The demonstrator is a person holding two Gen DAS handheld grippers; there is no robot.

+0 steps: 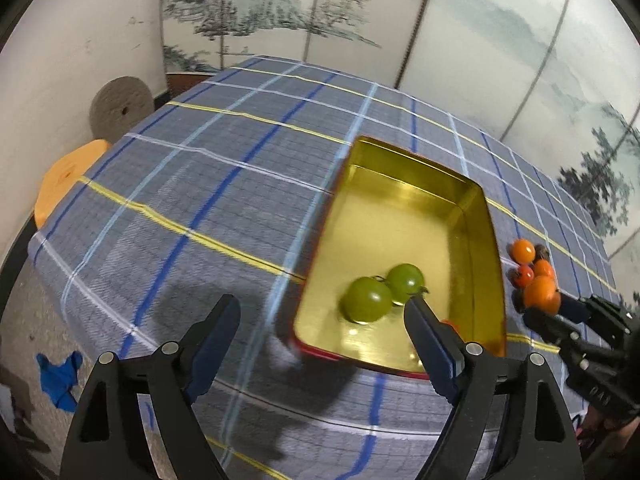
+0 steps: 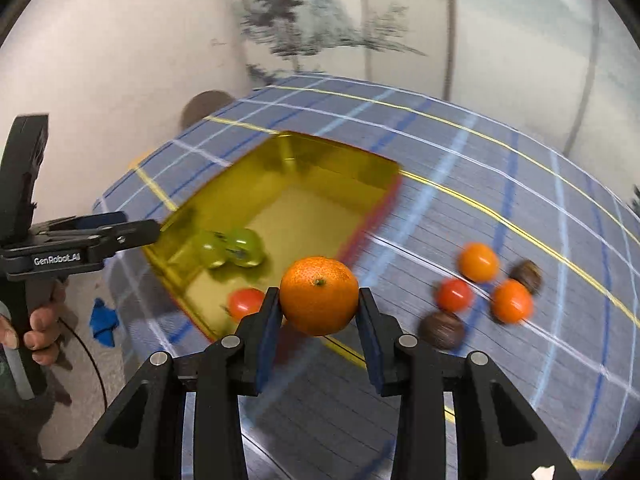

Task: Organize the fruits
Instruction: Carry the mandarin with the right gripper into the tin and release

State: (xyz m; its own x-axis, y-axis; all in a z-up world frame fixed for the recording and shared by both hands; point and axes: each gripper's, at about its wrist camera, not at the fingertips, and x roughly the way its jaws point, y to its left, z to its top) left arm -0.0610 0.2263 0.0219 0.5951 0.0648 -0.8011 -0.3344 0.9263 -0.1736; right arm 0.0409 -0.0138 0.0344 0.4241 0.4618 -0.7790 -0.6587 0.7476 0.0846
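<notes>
Two green tomatoes point(image 1: 382, 292) already sit in the gold tin point(image 2: 360, 168), so the right gripper point(image 2: 319, 312), clamped on an orange point(image 2: 319, 295), heads there while the left gripper point(image 1: 324, 316) gapes empty.

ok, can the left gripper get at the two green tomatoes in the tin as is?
Probably yes: the left gripper is open and empty, and the green tomatoes lie uncovered in the open tin just ahead, with only its low wall to clear.
</notes>
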